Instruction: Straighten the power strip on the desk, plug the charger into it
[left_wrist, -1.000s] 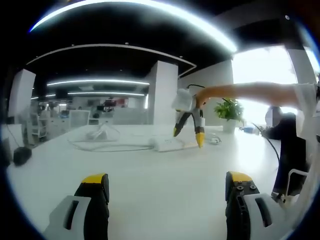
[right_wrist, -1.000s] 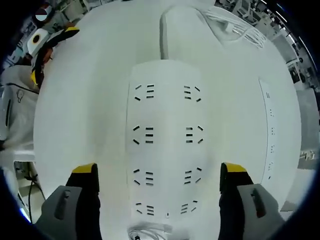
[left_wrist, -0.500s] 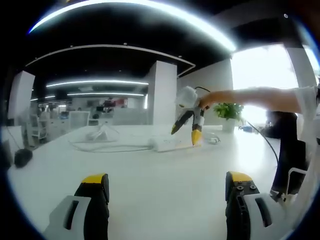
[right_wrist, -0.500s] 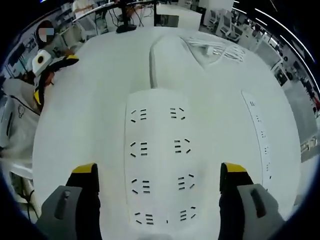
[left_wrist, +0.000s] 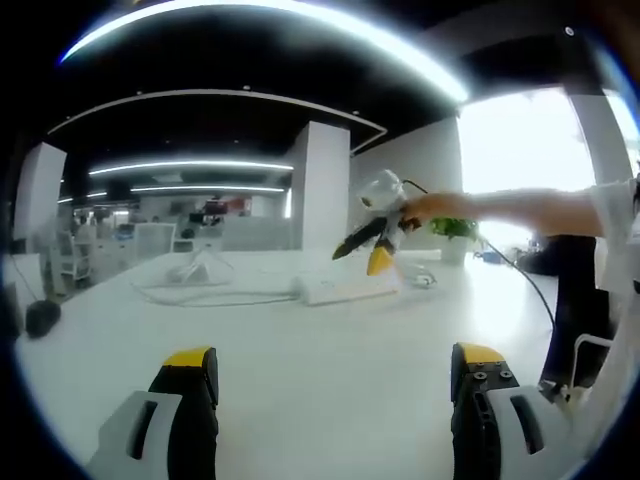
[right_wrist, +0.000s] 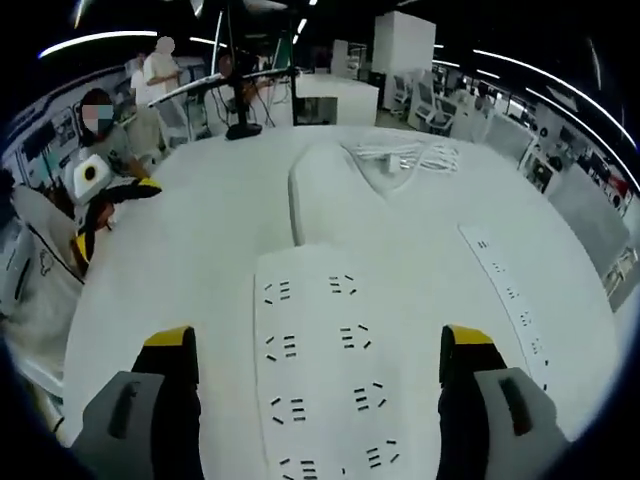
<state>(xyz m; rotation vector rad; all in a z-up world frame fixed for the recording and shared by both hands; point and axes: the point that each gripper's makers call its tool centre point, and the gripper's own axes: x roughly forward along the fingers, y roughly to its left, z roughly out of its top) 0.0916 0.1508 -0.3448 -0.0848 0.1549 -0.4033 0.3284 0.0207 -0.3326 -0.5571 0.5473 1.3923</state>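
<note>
Both grippers wide open, holding nothing, over the white desk (left_wrist: 300, 370).
My right gripper (right_wrist: 318, 362) hovers above the white power strip (right_wrist: 325, 370), which lies flat on the desk between its spread jaws, cord (right_wrist: 300, 185) running away toward a loose cable bundle (right_wrist: 410, 155). From my left gripper (left_wrist: 335, 382), the strip (left_wrist: 345, 289) sits well ahead, under the right gripper (left_wrist: 368, 243).

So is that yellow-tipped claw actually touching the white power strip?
Apart. In the left gripper view, the right gripper hangs above the power strip, with background visible between its tips and the strip.
</note>
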